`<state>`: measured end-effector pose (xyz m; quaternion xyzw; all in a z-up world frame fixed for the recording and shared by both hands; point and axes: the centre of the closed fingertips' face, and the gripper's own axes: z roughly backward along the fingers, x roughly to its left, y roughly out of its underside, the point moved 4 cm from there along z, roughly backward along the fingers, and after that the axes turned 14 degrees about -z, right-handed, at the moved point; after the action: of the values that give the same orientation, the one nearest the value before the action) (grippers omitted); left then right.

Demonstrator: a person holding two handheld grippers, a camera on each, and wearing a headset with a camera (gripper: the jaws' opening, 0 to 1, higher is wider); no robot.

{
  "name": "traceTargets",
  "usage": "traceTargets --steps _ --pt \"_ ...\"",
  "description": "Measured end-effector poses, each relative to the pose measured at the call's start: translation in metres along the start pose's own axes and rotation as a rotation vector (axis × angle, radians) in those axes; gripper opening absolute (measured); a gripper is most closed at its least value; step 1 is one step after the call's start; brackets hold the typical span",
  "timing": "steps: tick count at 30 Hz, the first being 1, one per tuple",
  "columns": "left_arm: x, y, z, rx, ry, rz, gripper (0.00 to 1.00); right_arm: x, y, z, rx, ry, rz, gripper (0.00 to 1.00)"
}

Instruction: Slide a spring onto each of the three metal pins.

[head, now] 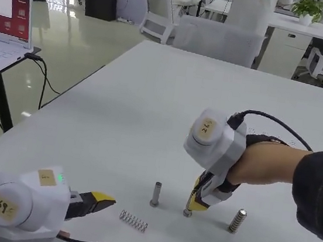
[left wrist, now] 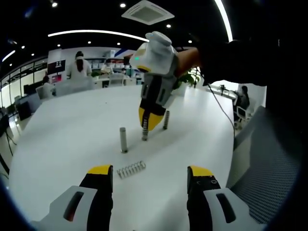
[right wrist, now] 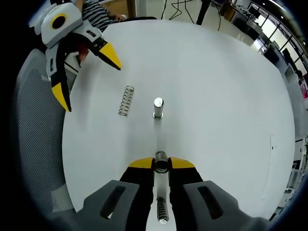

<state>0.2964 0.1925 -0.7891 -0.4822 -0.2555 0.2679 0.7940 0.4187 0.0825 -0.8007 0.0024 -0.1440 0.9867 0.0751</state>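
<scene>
1. I'm working in an open-plan office; the bench is really a large white table (head: 150,114) of the meeting-room kind.
2. To one side, a laptop (head: 6,13) sits open on a smaller desk, its cable (head: 43,77) hanging towards a glossy floor (head: 77,40).
3. White office chairs (head: 161,6) and a potted plant (head: 308,8) stand at the desks beyond.
4. Overhead I see a ceiling air vent (left wrist: 148,12) and a long strip light (left wrist: 96,33).
5. People (left wrist: 79,65) sit at workstations in the background.
</scene>
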Motion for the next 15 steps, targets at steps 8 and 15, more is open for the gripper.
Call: traceTargets --steps 8,15 --pt "0.0006 0.0009 -0.0016 0.001 0.002 0.003 0.57 0.0008 0.0035 -0.0078 0.018 -0.006 -0.002 0.08" --pt "0.0008 0.0007 -0.0025 0.001 0.003 0.004 0.57 0.0009 0.0034 -0.0100 0.021 -0.009 -0.004 0.08"
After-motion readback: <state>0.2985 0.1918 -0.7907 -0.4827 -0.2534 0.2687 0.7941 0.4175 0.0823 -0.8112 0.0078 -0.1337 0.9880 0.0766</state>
